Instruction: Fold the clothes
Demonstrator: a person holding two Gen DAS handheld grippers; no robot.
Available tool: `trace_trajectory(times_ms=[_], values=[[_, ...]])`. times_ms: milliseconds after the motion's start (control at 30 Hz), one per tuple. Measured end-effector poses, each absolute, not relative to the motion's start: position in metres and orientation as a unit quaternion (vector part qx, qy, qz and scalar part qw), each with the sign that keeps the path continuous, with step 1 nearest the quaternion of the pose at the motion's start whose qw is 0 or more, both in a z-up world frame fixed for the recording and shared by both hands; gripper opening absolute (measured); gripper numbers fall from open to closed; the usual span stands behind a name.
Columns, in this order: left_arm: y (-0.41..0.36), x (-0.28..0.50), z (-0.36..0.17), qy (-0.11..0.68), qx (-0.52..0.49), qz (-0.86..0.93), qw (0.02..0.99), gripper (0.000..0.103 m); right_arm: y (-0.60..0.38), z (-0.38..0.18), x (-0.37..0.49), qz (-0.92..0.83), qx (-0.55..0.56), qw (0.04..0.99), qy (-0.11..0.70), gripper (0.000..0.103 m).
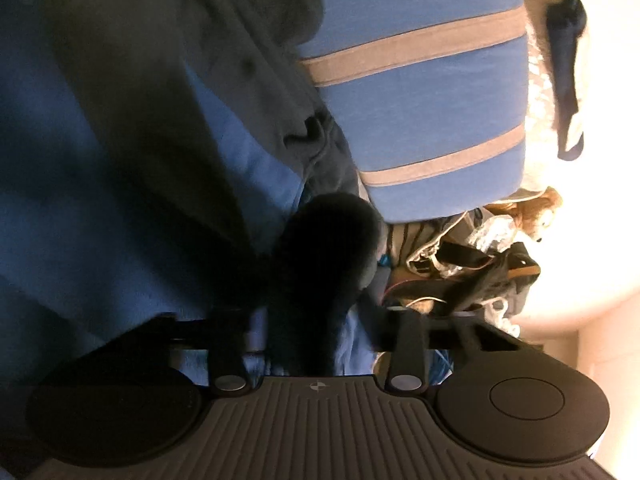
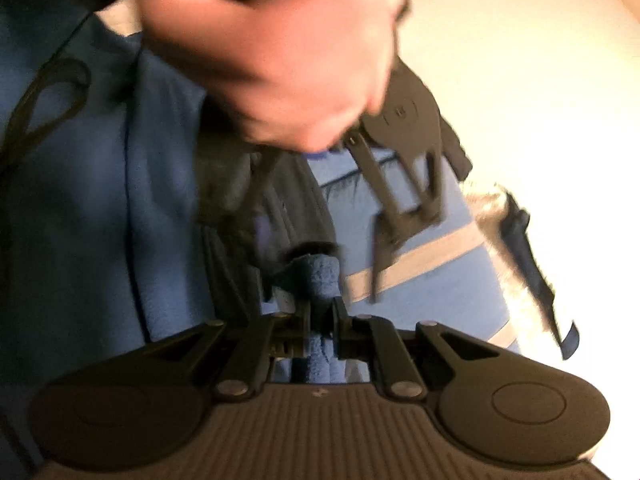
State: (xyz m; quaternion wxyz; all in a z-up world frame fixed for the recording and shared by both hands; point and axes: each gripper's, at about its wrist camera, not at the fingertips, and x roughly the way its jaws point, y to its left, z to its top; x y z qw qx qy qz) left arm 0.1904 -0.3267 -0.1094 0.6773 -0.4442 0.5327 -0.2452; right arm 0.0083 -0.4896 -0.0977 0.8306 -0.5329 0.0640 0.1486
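Note:
A blue fleece garment [image 1: 420,120] with grey stripes [image 1: 412,48] and a dark grey inner side [image 1: 160,80] lies spread on a pale surface. A dark fuzzy fold of the garment [image 1: 328,248] bulges out between the fingers of my left gripper [image 1: 320,320], which looks shut on it; shadow hides the fingertips. The right wrist view shows the garment [image 2: 420,280], and my right gripper [image 2: 320,320] is shut on a rolled blue fleece edge [image 2: 320,276]. Beyond it hangs the left gripper [image 2: 404,236], blurred, over the striped part and held by a person's hand [image 2: 280,60].
A heap of bags, straps and crinkled plastic [image 1: 480,256] sits right of the garment. A dark blue cloth [image 1: 568,80] lies at the far right on the pale surface [image 1: 592,220]. A black cord loop [image 2: 44,100] rests on the blue fabric at the left.

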Motion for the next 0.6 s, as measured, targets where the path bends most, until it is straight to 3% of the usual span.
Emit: trace_trajectory(times_ms=[67,233,267,333,400,467,600], values=[[-0.327,0.189,-0.103,0.525,-0.429,-0.252,0.691,0.019,-0.489,-0.099,0.005,0.150,-0.540,0.826,0.056,0.010],[-0.334,0.182,-0.079,0.493,-0.375,-0.283,0.732,0.017,-0.494,-0.096,0.004,0.153,-0.532,0.831,0.054,0.014],[-0.336,0.180,-0.075,0.486,-0.369,-0.290,0.737,0.017,-0.496,-0.095,0.006,0.146,-0.534,0.831,0.052,0.033],[-0.340,0.178,-0.065,0.473,-0.356,-0.302,0.747,0.016,-0.499,-0.094,0.009,0.133,-0.536,0.832,0.049,0.045],[-0.344,0.175,-0.054,0.458,-0.341,-0.313,0.759,0.016,-0.506,-0.092,0.015,0.126,-0.528,0.838,0.056,0.067],[-0.346,0.173,-0.043,0.441,-0.330,-0.322,0.770,0.016,-0.516,-0.090,0.024,0.111,-0.518,0.846,0.061,0.076],[-0.344,0.166,-0.021,0.410,-0.327,-0.337,0.782,0.016,-0.543,-0.089,0.044,0.072,-0.486,0.867,0.090,0.084]])
